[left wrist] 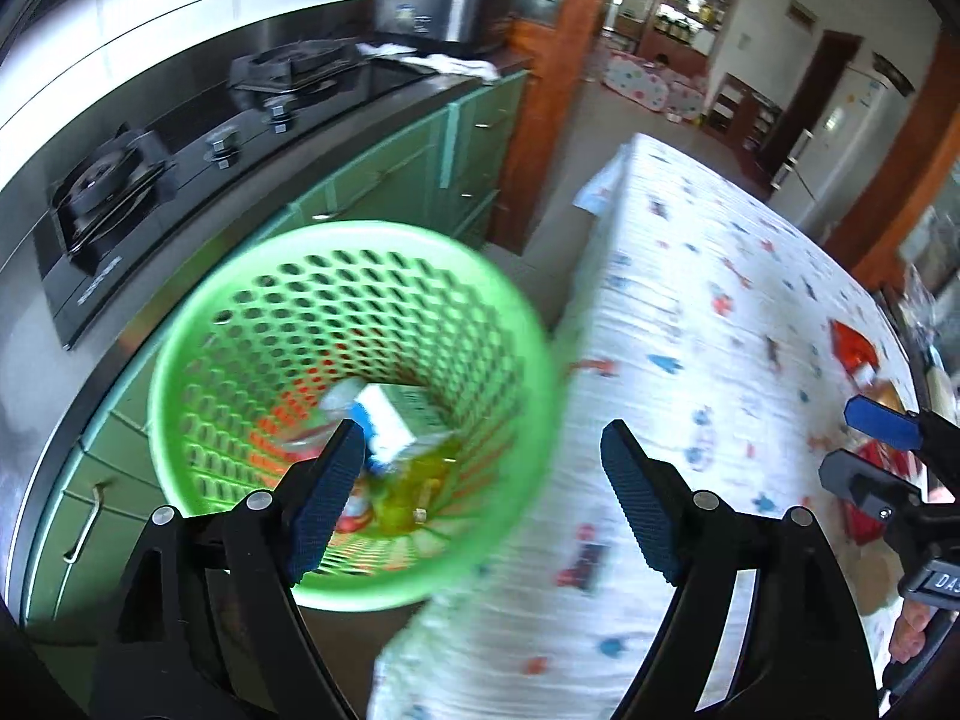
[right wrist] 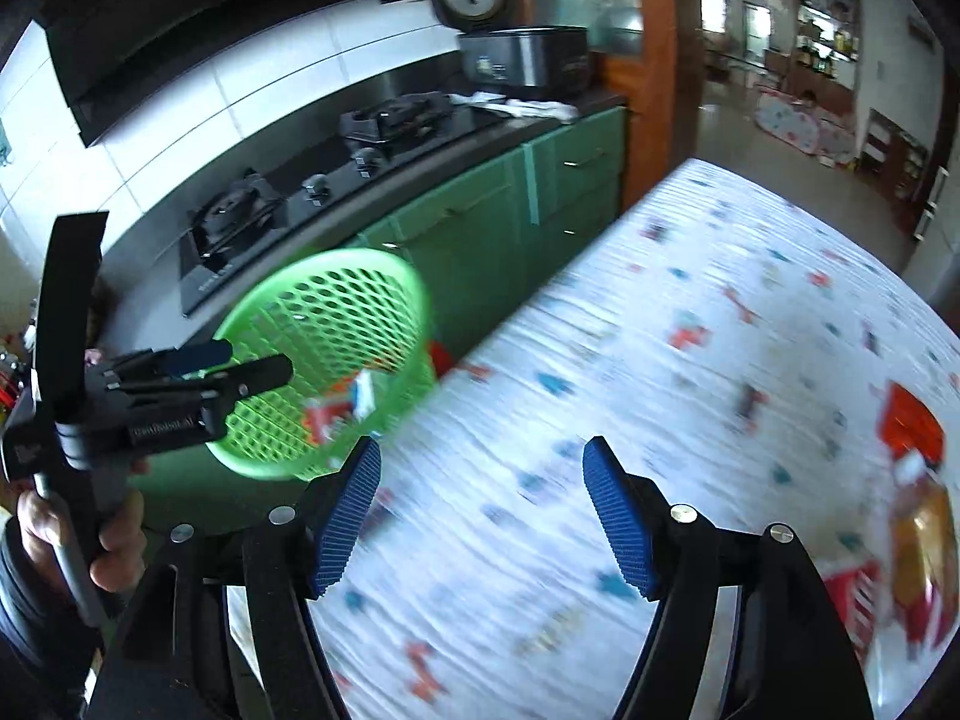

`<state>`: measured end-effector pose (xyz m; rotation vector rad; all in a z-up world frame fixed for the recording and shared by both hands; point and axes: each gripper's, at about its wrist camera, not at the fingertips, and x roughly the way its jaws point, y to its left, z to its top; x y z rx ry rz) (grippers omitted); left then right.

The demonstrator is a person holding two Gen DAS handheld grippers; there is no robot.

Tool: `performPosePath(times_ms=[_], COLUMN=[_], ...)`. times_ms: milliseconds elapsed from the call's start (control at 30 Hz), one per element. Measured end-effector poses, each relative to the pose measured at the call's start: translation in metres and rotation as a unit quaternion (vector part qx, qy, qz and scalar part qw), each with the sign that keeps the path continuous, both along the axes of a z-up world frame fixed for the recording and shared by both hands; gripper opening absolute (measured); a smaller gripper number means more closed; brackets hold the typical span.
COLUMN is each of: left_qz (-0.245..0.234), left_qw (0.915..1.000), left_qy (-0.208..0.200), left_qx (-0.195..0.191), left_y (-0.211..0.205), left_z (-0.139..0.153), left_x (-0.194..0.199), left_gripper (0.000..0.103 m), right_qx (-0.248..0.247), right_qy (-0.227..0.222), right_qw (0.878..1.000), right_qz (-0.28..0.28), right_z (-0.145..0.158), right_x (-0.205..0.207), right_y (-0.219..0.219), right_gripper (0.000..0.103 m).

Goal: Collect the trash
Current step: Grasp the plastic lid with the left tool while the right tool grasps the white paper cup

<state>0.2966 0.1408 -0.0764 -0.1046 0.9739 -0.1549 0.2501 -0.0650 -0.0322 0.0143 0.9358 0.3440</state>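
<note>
A green perforated basket (left wrist: pixel 360 235) stands on the floor between the table and the cabinets. It holds a white and blue carton (left wrist: pixel 390 420), a yellow-green wrapper (left wrist: pixel 414 480) and other scraps. My left gripper (left wrist: pixel 480 429) is open and empty, above the basket's right rim and the table edge. My right gripper (right wrist: pixel 483 447) is open and empty over the patterned tablecloth (right wrist: pixel 660 360). Red and orange packets (right wrist: pixel 912 480) lie blurred at the table's right end. The left gripper (right wrist: pixel 255 359) also shows in front of the basket (right wrist: pixel 360 258), and the right gripper (left wrist: pixel 846 438) near the red packet (left wrist: pixel 852 348).
A black gas stove (left wrist: pixel 180 168) sits on the counter over green cabinets (left wrist: pixel 390 180), with a rice cooker (left wrist: pixel 438 12) at its far end. A hand (right wrist: pixel 114 552) grips the left tool's handle. A doorway opens onto a farther room behind the table.
</note>
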Motion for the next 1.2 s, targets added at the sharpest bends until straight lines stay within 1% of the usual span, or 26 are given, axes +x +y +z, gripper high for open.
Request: performPosePath(times_ms=[67,267,467,600,667,800,867,900,933,967,1000,1200], left_qz=[-0.018,-0.071,-0.112,-0.143,-0.155,-0.176,-0.181,-0.183,-0.185,-0.186,-0.187,-0.188], left_qw=[0.9998,0.9974,0.9934,0.9893,0.9874,0.9839,0.9828,0.9824,0.9821,0.9819,0.9817,0.9813], left_qy=[-0.003,0.002,0.019,0.025,0.025,0.028,0.031,0.033,0.034,0.034,0.034,0.037], left_qx=[0.002,-0.004,-0.011,-0.015,-0.013,-0.014,-0.013,-0.013,-0.013,-0.013,-0.013,-0.014], left_y=[-0.019,-0.079,-0.131,-0.161,-0.172,-0.194,-0.201,-0.205,-0.207,-0.21,-0.212,-0.217], left_z=[0.001,-0.001,-0.007,-0.007,-0.007,-0.008,-0.009,-0.01,-0.01,-0.01,-0.01,-0.01], left_x=[-0.005,-0.017,-0.025,-0.036,-0.042,-0.054,-0.058,-0.06,-0.06,-0.062,-0.063,-0.065], left_gripper=[0.08,0.081,0.081,0.081,0.084,0.084,0.084,0.084,0.084,0.084,0.084,0.084], right_qx=[-0.009,-0.032,-0.051,-0.055,-0.046,-0.04,-0.034,-0.031,-0.028,-0.026,-0.027,-0.051], right_qy=[-0.001,0.001,0.006,0.012,0.02,0.026,0.028,0.029,0.029,0.028,0.025,0.007], right_qw=[1.0,0.997,0.992,0.989,0.988,0.989,0.989,0.989,0.989,0.99,0.99,0.988], right_qz=[-0.012,-0.065,-0.115,-0.139,-0.145,-0.142,-0.14,-0.14,-0.14,-0.138,-0.138,-0.142], right_z=[-0.001,-0.002,-0.002,-0.002,-0.002,-0.002,-0.004,-0.006,-0.008,-0.01,-0.012,-0.026], right_x=[-0.008,-0.041,-0.072,-0.095,-0.11,-0.141,-0.153,-0.161,-0.167,-0.172,-0.178,-0.195], right_y=[-0.016,-0.088,-0.153,-0.187,-0.204,-0.218,-0.22,-0.22,-0.218,-0.216,-0.213,-0.19], right_gripper=[0.068,0.068,0.068,0.068,0.068,0.069,0.076,0.077,0.078,0.081,0.083,0.089])
